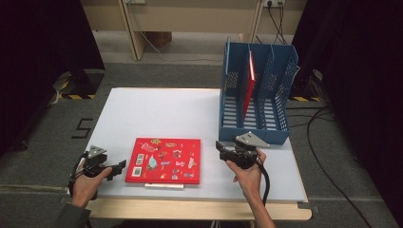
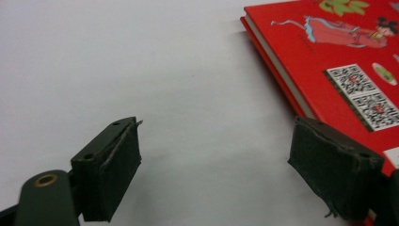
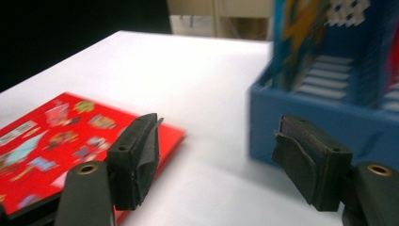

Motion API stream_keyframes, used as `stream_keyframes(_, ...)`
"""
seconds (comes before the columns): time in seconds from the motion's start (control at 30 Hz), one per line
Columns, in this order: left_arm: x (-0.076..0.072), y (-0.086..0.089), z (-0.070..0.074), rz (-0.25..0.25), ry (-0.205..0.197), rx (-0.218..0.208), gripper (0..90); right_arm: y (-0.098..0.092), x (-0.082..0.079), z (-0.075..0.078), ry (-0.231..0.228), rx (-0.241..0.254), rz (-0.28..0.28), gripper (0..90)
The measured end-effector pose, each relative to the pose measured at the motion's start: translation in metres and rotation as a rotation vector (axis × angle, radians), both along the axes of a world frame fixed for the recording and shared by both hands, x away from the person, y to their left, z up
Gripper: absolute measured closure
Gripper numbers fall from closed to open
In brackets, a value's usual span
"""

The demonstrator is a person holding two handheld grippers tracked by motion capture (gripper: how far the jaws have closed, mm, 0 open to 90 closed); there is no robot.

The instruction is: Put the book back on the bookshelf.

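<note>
The red book [image 1: 163,160] lay flat near the table's [image 1: 157,114] near edge, between the two grippers. The left gripper [image 1: 115,169] sat just left of it, jaws wide and empty; the right gripper [image 1: 222,147], also gaping and holding nothing, pointed toward it. One red book [image 1: 249,81] already stood in the blue rack [image 1: 256,132] (far right), so filing this one apparently remained.

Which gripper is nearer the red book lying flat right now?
Left. The left gripper sits just off the red book's left edge; the right gripper is farther off its right side, near the blue rack.
</note>
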State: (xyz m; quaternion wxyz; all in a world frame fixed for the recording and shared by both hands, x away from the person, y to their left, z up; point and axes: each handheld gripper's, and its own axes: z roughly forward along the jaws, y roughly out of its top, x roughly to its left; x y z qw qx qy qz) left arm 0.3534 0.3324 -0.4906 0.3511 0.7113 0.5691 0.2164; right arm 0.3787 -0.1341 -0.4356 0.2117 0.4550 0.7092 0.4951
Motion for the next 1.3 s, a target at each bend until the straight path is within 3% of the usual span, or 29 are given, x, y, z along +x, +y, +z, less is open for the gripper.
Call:
stream_keyframes(0.07,-0.001,-0.003,-0.001,-0.010,0.002,-0.012,15.9,0.008,-0.003,-0.005,0.018,-0.022,0.032,28.0)
stream_keyframes(0.2,-0.003,-0.008,-0.001,-0.025,0.001,0.007,18.0,0.023,-0.008,-0.017,0.059,-0.024,0.092,27.2)
stream_keyframes(0.3,-0.002,-0.007,0.000,-0.022,-0.004,-0.006,17.4,0.032,-0.010,-0.023,0.072,-0.041,0.119,27.4)
stream_keyframes(0.4,-0.003,-0.007,0.001,-0.021,-0.016,-0.007,17.4,0.036,-0.010,-0.026,0.104,-0.013,0.134,27.5)
stream_keyframes(0.5,-0.004,-0.008,0.001,-0.017,-0.027,-0.010,18.0,0.038,-0.011,-0.029,0.112,-0.025,0.138,27.6)
stream_keyframes(0.63,-0.006,-0.007,0.005,-0.018,-0.050,-0.099,17.4,0.043,-0.012,-0.033,0.122,-0.052,0.155,27.5)
stream_keyframes(0.8,-0.009,-0.015,0.004,-0.082,-0.031,-0.103,27.5,0.045,-0.013,-0.035,0.129,-0.058,0.163,27.5)
stream_keyframes(0.97,-0.011,-0.022,0.004,-0.125,-0.023,-0.107,28.1,0.046,-0.013,-0.037,0.139,-0.062,0.155,28.0)
stream_keyframes(1.17,-0.012,-0.031,0.002,-0.208,0.022,-0.198,35.1,0.048,-0.013,-0.042,0.163,-0.051,0.164,28.5)
stream_keyframes(1.3,-0.015,-0.036,0.005,-0.222,0.014,-0.162,35.4,0.050,-0.012,-0.045,0.182,-0.053,0.165,28.8)
